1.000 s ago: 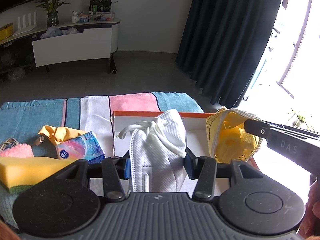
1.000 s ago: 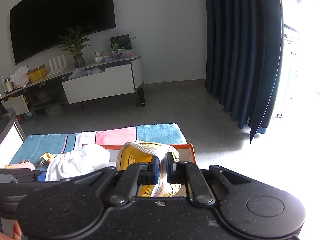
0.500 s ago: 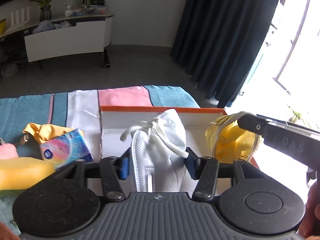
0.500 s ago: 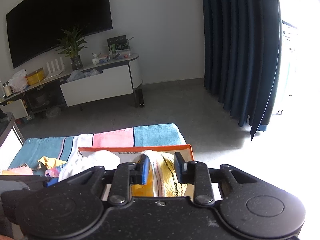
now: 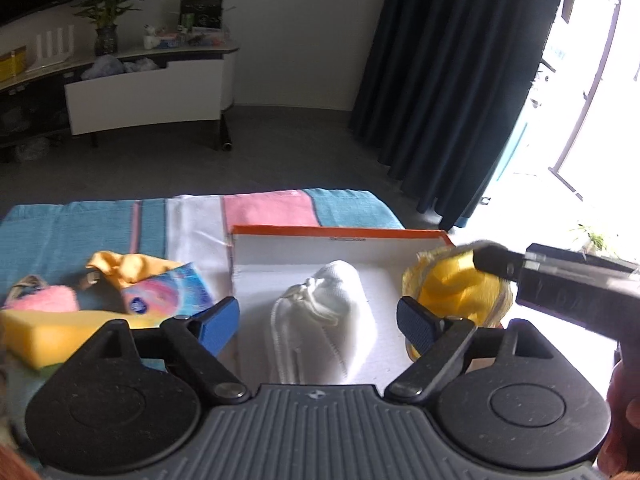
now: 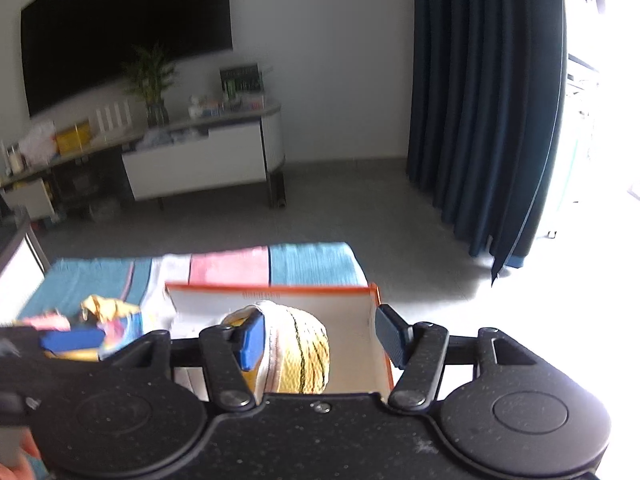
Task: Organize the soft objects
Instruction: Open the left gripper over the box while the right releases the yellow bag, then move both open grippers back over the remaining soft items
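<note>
there, puffy white mask (image 5: pixel 326 316), crumpled

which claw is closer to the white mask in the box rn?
Left. The left claw is open with its fingers on either side of the white mask. The right claw is open around the yellow hat, beside the mask.

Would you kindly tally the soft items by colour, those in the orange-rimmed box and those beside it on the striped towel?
White: 1, the mask in the box
Yellow: 3, the slipper in the box, the sponge and the cloth on the towel
Pink: 1, the fluffy item
Multicoloured: 1, the tissue pack
Total: 6
</note>
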The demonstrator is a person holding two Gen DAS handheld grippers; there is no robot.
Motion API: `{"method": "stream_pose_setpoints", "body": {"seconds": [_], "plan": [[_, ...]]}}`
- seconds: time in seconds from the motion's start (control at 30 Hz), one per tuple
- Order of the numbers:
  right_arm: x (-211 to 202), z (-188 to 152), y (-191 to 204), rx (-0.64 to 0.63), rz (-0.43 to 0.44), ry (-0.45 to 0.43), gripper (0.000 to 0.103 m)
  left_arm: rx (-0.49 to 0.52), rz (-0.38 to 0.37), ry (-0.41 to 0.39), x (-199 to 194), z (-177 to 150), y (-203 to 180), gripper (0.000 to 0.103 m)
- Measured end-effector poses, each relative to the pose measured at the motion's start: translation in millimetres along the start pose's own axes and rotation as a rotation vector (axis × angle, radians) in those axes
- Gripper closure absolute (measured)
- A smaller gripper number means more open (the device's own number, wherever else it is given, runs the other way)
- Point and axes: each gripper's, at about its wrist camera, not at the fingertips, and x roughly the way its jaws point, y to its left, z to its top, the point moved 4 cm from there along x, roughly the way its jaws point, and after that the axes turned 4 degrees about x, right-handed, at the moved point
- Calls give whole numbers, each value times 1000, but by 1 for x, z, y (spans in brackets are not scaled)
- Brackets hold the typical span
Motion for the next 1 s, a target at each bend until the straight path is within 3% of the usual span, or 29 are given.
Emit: {"method": "stream_pose_setpoints", "body": {"seconds": [0.13,0.3,0.43,0.53,0.67,0.8,1.0], "plan": [[-5,-10,3,-22,-16,48,31,-7,18,-11,-15,-3,6,14],[0,-33,3,-58,-33,176,30,-21,32,-17,-30,-9,13,12],[-14,-26,5,-35,-13,111,30,-25,37,-29,-42,-13,18,11],[-28,-2,3,-29,-75,-35,24,-38,45,-34,-49,-16,24,11],[-26,1,3,-17,-87,0,22,-53,52,-55,-63,-17,33,10],[-35,-15,16,9,5,14,22,-68,65,-69,-73,-22,44,10],[-47,-27,57,-62,93,20,22,-100,123,-57,-86,-39,72,9]]}}
